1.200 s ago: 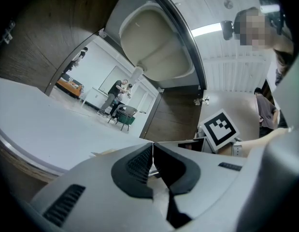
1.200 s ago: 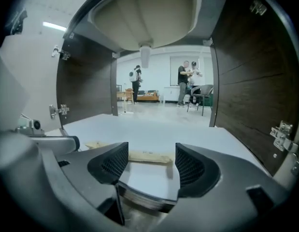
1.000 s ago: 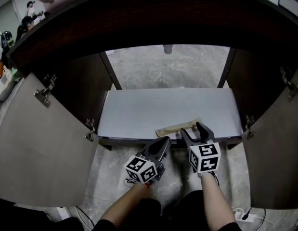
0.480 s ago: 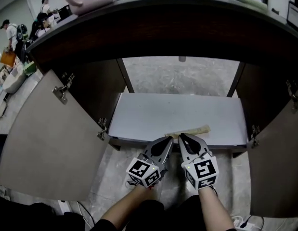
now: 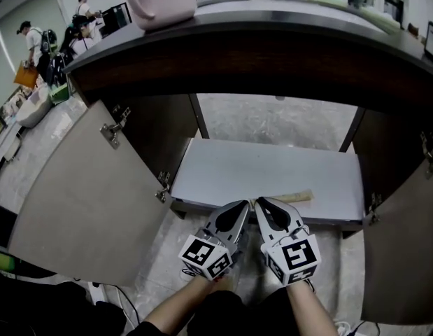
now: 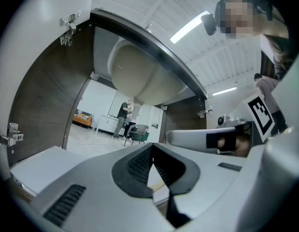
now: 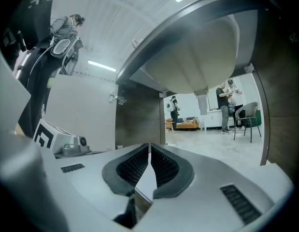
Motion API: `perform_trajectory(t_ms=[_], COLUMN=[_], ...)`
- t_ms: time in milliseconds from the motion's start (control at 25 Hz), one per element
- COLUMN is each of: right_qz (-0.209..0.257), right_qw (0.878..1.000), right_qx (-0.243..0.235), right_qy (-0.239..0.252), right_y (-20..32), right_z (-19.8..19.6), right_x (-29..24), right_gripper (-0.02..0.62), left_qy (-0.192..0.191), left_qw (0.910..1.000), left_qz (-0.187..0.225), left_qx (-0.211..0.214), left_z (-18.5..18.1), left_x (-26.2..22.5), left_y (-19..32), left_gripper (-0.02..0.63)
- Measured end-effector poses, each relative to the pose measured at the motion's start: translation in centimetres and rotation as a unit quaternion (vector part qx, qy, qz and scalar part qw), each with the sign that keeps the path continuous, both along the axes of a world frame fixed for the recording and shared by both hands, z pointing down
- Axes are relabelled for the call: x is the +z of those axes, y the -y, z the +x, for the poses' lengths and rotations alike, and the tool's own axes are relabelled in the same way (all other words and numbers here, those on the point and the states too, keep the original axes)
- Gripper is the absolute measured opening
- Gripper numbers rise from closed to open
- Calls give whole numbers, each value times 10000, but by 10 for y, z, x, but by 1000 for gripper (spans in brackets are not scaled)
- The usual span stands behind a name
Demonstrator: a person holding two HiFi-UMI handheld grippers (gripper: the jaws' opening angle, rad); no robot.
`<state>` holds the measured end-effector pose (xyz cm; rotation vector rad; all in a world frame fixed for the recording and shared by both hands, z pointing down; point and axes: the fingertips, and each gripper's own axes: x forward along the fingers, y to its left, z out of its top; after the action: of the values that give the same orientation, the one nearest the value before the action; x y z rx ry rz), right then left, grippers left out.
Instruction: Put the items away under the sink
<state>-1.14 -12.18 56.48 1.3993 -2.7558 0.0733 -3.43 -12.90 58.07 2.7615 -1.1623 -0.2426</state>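
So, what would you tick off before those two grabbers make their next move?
1. Doors open: ok, left door and right door swung wide.
2. Empty left gripper: ok, jaws together on nothing.
3. Empty right gripper: ok, jaws together on nothing.
4. Stowed tan strip: ok, lying on the shelf near its front edge.
5. Room on shelf: ok, mostly bare.
6. Whether the pink jug on the counter goes in: cannot tell.

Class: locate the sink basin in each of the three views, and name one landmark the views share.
Head view: not in it; the counter hides it.
Left gripper view: the sink basin fills the upper middle, seen from below.
Right gripper view: upper centre-right, again from below.
Shared landmark: the open left cabinet door, at each picture's left.
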Motion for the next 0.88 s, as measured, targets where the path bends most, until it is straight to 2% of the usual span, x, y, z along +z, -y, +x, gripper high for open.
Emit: perform_trajectory(t_ms=[240, 560, 760, 880], right_qz=[122, 534, 581, 888], right_qw=[9995, 9972, 9968, 9940], right_qx=[-257, -480, -537, -622], right_qy=[106, 185, 129, 155], right_y=[-7, -9, -6, -1], right_z=[-10, -12, -20, -29], right_x=[-40, -104, -120, -139], right_gripper=[41, 41, 41, 41], left_qy=[248, 262, 376, 360], left_qw=[9994, 9978, 9966, 9942], left_qz=[233, 610, 701, 842], left_qx=[-32, 39, -221, -564], left_z=[-3, 1, -10, -21], left_x=[-43, -100, -120, -137], left_y=[-7, -13, -6, -2], left_gripper=[8, 8, 8, 8])
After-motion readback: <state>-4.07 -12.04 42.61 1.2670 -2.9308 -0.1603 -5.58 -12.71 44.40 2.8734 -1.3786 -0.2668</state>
